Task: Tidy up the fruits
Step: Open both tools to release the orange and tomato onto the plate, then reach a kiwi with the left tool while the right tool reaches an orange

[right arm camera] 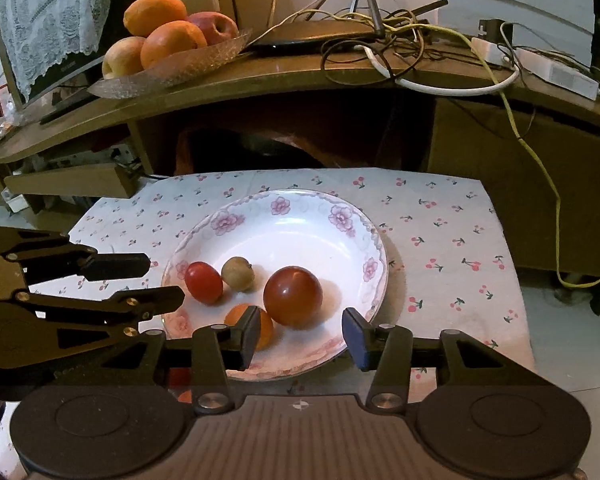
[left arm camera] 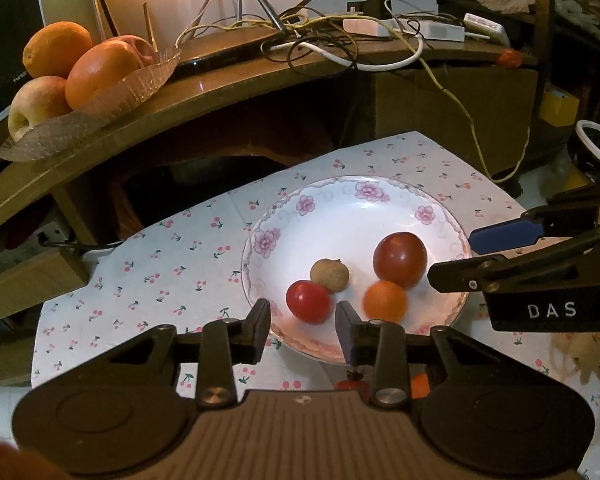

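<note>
A white plate with a pink flower rim [left arm camera: 340,182] [right arm camera: 300,196] lies on a cherry-print cloth. On it are a small red tomato [left arm camera: 308,301] [right arm camera: 203,282], a brown longan [left arm camera: 329,275] [right arm camera: 238,273], a larger dark red fruit [left arm camera: 400,258] [right arm camera: 293,296] and a small orange fruit [left arm camera: 385,301] [right arm camera: 268,322]. My left gripper [left arm camera: 303,322] [right arm camera: 162,278] hovers at the plate's near-left edge, open, with the tomato just beyond its fingers. Open too, my right gripper [right arm camera: 303,334] [left arm camera: 454,258] hangs over the near rim by the dark red fruit. The orange fruit is partly hidden behind a finger.
A glass dish [left arm camera: 140,84] [right arm camera: 204,60] of oranges and apples sits on the wooden shelf behind, beside tangled cables [left arm camera: 320,40] [right arm camera: 400,36]. The cloth [left arm camera: 172,256] [right arm camera: 440,240] spreads around the plate. Something red and something orange [left arm camera: 420,385] peek out under the left gripper's body.
</note>
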A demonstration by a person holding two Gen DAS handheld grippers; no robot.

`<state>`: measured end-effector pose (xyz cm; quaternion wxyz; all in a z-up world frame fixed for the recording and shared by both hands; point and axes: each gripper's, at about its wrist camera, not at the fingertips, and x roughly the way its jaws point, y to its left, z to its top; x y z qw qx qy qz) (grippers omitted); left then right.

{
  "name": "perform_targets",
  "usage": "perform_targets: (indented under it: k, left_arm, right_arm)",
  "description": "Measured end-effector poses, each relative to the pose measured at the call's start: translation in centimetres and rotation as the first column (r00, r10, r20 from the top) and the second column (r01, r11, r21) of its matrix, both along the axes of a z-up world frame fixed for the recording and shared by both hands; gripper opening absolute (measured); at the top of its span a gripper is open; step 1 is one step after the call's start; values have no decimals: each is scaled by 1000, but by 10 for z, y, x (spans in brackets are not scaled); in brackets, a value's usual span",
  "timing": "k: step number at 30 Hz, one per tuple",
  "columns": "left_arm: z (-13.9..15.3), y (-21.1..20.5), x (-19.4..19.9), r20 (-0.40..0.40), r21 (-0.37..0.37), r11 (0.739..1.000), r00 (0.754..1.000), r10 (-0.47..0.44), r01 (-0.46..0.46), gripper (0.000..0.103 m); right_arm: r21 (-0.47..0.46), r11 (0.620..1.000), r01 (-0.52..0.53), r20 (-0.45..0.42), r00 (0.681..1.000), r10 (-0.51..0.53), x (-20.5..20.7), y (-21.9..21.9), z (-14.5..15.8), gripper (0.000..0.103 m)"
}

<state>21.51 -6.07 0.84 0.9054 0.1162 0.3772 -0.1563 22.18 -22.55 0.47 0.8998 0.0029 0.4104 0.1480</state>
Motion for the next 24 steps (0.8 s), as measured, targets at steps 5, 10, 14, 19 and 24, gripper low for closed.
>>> perform_targets:
  k: [5, 10, 14, 19, 24]
  left_arm:
    - [2, 1, -8, -4, -1, 1000, 1000, -19, 19, 44]
    - [4, 4, -18, -13, 7, 999, 999, -46, 46, 45]
    - [4, 11, -28, -28, 0, 998, 997, -69, 69, 46]
    - [-1, 18, -42, -58, 4, 996, 994, -90, 90, 46]
    - [-6, 20, -54, -77, 15, 992, 989, -123, 125, 46]
  right_arm:
    - [-1, 1000, -20, -4, 1000, 20, -7, 2, 1, 49]
    - [3, 999, -39, -21, 999, 39, -13, 2, 0, 49]
    - [19, 998, -53, -37, 998, 53, -19, 2, 0, 49]
    - [7, 995, -96, -59, 994, 96, -38, 6, -4, 50]
    - [8, 990, -143, -89, 986, 143, -54, 13, -8, 50]
